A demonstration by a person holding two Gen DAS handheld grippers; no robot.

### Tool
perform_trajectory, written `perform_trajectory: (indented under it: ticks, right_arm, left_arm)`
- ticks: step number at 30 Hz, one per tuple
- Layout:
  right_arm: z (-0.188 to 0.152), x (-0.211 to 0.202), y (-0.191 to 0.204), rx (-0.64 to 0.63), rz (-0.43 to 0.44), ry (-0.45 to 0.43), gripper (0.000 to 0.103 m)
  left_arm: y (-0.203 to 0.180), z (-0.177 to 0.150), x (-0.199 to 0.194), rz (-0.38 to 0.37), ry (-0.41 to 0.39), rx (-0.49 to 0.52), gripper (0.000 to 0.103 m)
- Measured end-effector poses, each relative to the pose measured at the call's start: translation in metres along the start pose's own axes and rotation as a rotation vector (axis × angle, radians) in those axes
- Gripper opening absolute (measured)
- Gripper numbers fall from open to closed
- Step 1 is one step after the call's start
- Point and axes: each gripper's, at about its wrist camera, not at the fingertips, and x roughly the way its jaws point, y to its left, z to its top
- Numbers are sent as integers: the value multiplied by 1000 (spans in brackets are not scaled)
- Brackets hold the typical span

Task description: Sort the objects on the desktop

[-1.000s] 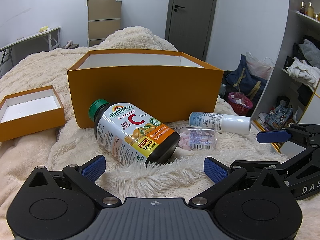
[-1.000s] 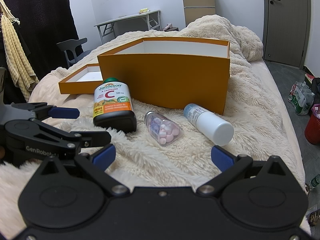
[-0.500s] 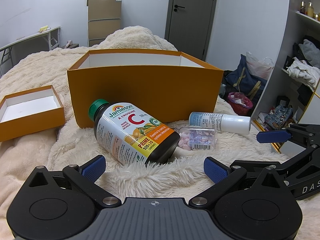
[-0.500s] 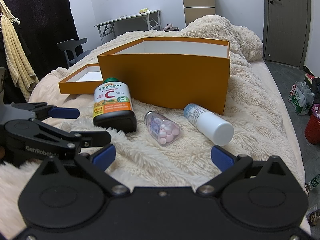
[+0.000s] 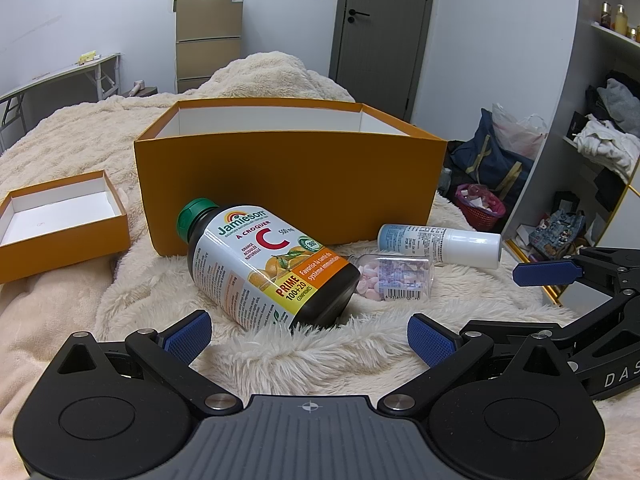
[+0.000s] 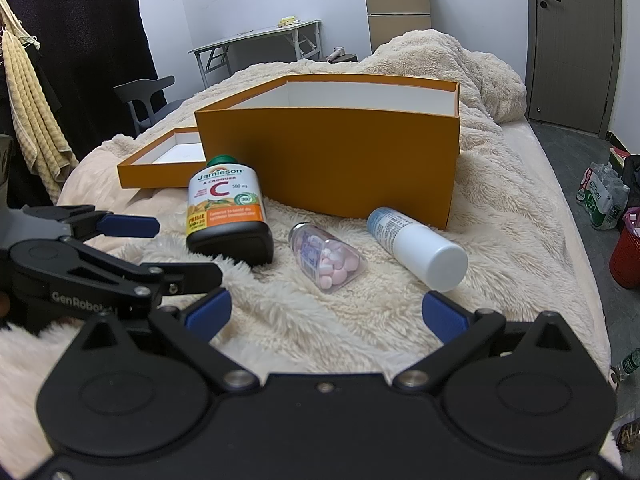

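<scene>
On the bed lies a fluffy cream blanket [image 5: 280,360], long-haired and soft, and on it stand the things to sort. The large orange box [image 5: 288,184] is of smooth cardboard, white inside, open at the top. Just in front of its wall lies the vitamin C bottle [image 5: 268,268] on its side: dark plastic, green cap, glossy white and orange label. Beside its base lies the small clear vial [image 5: 396,278], a transparent cylinder with pink and white tablets inside. Behind the vial lies the white tube bottle [image 5: 440,242], matte, round, with a plain white cap.

The left gripper [image 5: 308,334] hangs low over the blanket, its blue ribbed pads spread wide, holding nothing, the vitamin bottle straight ahead. The right gripper [image 6: 326,312] is spread wide too and empty; the vial and the white bottle lie before it.

The left wrist view shows the right side of the room: a grey door [image 5: 384,32], open shelves with folded clothes [image 5: 604,136], a dark blue bag [image 5: 488,160] on the floor. It shows also the right gripper from the side [image 5: 560,300].

The right wrist view shows the other side: a folding table [image 6: 256,40], a grey chair [image 6: 148,96], a yellow ribbed towel [image 6: 32,116] hanging. There the left gripper [image 6: 132,240] comes in from the left edge. The shallow orange lid [image 6: 160,164] lies to the left of the large box, in both views.
</scene>
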Motion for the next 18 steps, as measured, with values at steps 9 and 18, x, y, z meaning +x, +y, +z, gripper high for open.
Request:
perform_trajectory:
  ticks: [9, 18]
  right_arm:
    - [0, 2, -1, 1, 1, -1, 103]
    - [0, 1, 0, 3, 3, -3, 103]
  left_arm:
    - [0, 1, 0, -1, 1, 2, 103]
    - [1, 1, 1, -2, 1, 2, 103]
